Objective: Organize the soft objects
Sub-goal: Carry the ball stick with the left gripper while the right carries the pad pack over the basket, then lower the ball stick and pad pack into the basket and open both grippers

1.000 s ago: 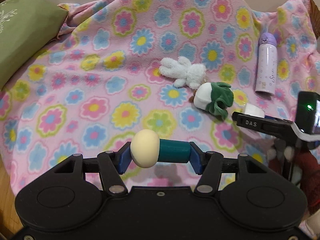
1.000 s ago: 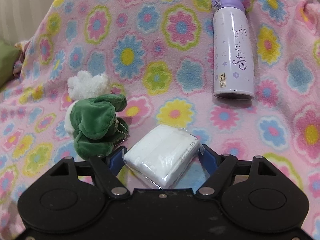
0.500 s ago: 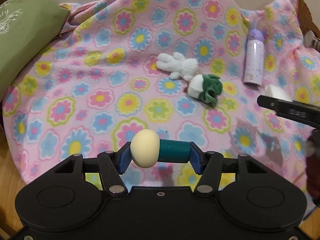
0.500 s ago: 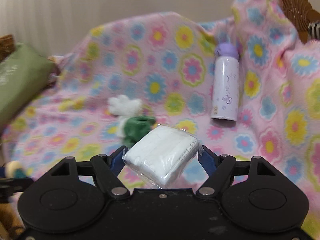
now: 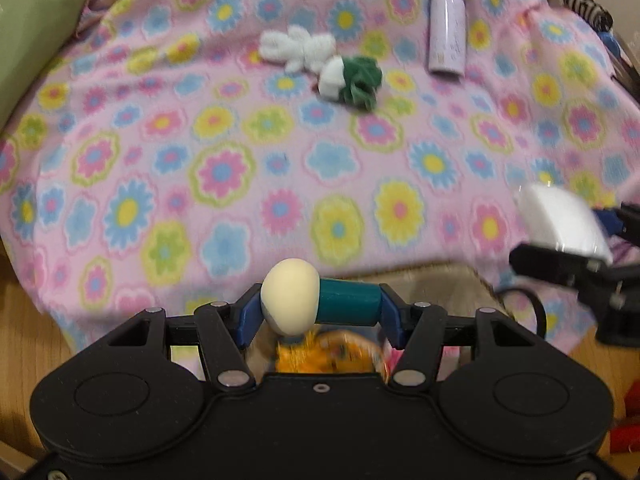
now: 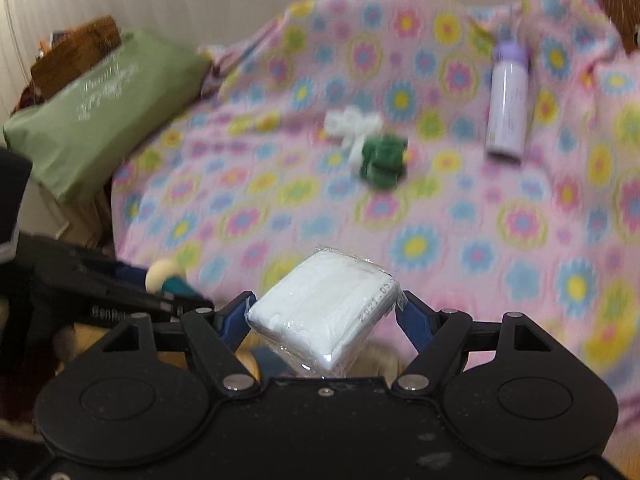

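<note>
- White, plastic-wrapped tissue pack (image 6: 324, 312) is clamped between the jaws of the right gripper (image 6: 326, 312); since a second ago it has been lifted off the flowered blanket (image 6: 440, 200) and drawn back past the blanket's near edge.
- Cream-and-teal mushroom toy (image 5: 316, 302) is gripped endwise by the left gripper (image 5: 318, 308), likewise pulled back from the blanket's middle to its near edge.
- Below both loads, just off the blanket's near edge, blurred orange and red items (image 5: 332, 352) are now seen, probably the collecting spot; dropping there is judged the next step.
- Left on the blanket's far half are the white plush (image 5: 296, 46), touching the green-and-white plush (image 5: 352, 76), and the lilac bottle (image 5: 447, 34) well apart.
</note>
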`<state>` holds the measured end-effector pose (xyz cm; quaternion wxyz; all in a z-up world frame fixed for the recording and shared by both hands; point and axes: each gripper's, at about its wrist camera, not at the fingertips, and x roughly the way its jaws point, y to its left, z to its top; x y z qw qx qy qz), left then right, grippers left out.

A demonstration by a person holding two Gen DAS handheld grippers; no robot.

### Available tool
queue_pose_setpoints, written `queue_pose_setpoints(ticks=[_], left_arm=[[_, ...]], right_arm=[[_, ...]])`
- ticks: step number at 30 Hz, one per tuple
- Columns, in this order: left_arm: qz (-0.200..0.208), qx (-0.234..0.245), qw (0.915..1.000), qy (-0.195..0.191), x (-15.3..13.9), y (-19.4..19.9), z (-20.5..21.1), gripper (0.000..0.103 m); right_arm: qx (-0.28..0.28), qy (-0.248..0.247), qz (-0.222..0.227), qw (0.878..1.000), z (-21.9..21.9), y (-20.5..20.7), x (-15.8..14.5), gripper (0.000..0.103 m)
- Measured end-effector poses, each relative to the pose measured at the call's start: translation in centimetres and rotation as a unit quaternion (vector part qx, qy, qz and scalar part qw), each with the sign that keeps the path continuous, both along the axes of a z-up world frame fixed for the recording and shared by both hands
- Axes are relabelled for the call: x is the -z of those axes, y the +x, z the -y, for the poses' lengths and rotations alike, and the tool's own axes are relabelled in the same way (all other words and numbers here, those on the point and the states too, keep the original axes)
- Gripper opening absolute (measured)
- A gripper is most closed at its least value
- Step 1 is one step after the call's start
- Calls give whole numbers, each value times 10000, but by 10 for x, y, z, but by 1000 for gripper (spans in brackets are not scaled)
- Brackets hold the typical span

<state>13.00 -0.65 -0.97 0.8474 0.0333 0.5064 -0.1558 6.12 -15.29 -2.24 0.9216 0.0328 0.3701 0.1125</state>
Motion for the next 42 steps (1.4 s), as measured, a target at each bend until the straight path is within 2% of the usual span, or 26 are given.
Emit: queue_pose_setpoints(ticks=[6,10,21,24,39,42], left_arm=[[-404,141,9990,131,12,-11,-1,56],[-694,168,9973,158,21,-13,-2,56],[-945,195,9952,136,28,-16,-2,57],[-958,198,9951,130,29,-16,-4,66],[-1040,166,9943,173,33,-18,-5,67],[-1034,159,9944,176,33,-18,-6,67]], right_arm=[[80,-33,-669,9977,-5,-20,18,76],[131,-37,-867,9961,-5,-21,23,76],[-98,-29,-932,9956,-11,-15,22,77],[-130,-27,-947,9954,-11,-14,22,79],[-246,121,-896,9956,-8,-16,22,94],[-246,131,-916,9954,-8,-15,23,94]])
